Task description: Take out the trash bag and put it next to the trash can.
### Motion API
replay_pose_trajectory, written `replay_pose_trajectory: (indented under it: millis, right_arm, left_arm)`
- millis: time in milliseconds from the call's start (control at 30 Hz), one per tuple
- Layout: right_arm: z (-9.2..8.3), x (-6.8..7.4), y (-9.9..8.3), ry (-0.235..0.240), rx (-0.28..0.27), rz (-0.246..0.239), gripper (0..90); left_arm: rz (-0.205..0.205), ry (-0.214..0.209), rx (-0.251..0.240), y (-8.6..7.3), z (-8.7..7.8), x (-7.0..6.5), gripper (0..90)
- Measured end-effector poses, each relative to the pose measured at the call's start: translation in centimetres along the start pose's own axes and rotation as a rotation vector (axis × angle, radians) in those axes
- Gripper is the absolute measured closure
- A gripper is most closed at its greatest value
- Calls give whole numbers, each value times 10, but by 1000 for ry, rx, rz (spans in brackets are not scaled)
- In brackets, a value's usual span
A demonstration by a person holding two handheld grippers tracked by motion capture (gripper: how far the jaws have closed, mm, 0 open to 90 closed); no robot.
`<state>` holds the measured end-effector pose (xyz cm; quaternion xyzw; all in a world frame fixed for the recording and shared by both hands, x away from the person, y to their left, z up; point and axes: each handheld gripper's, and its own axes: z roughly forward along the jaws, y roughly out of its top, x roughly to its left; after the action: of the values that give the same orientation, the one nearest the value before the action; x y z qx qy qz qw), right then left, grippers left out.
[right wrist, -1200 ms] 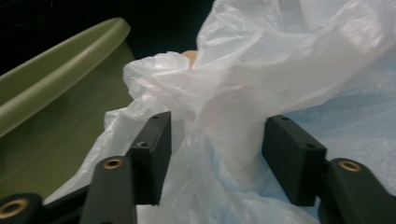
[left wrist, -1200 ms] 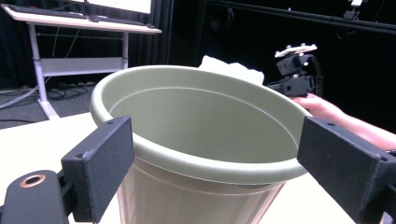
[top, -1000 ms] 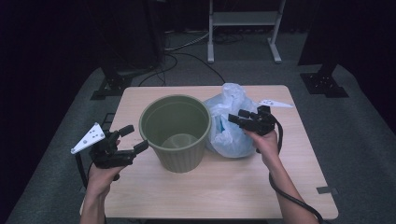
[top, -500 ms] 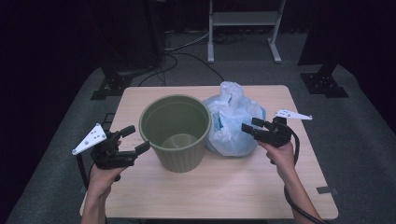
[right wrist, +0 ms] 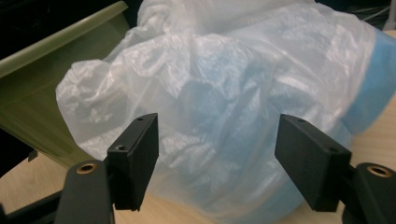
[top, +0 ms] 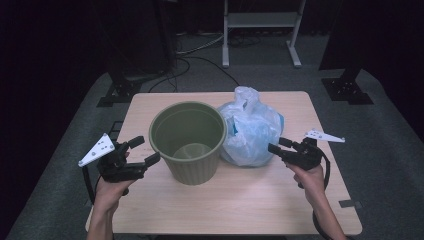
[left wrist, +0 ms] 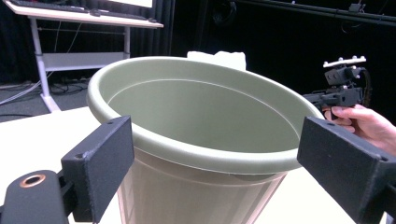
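Observation:
An olive green plastic bin (top: 187, 150) stands upright and empty at the middle of the wooden table (top: 235, 200). A knotted, filled translucent white-blue plastic bag (top: 252, 132) leans against its right side. My left gripper (top: 145, 150) hovers just left of the bin, open, and its jaws frame the bin's rim (left wrist: 205, 158) without touching it. My right gripper (top: 276, 146) is level at the bag's near right side. Its jaws have just been opening and stand open, with the bag (right wrist: 233, 93) bulging close ahead of them, unpressed. The bin's wall (right wrist: 51, 79) lies behind the bag.
A small grey tape patch (top: 350, 203) marks the table's front right. Bare tabletop runs along the front edge. Beyond the table's far edge stand a metal frame (top: 260, 30) and black stand feet (top: 117, 92) with cables on the grey floor.
My right gripper has come off the top of the bag, moving right and down to the bag's near right side. The left gripper, bin and bag have stayed put.

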<state>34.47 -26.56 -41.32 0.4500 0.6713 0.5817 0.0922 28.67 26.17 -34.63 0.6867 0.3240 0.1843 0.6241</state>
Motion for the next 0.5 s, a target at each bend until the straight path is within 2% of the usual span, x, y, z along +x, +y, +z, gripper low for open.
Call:
replay_pose_trajectory:
  millis: [500]
  right_arm:
    - [-16,-10,-30,-32,-3,25,271]
  left_arm:
    - [5,0,7,-1,-1,-1,97]
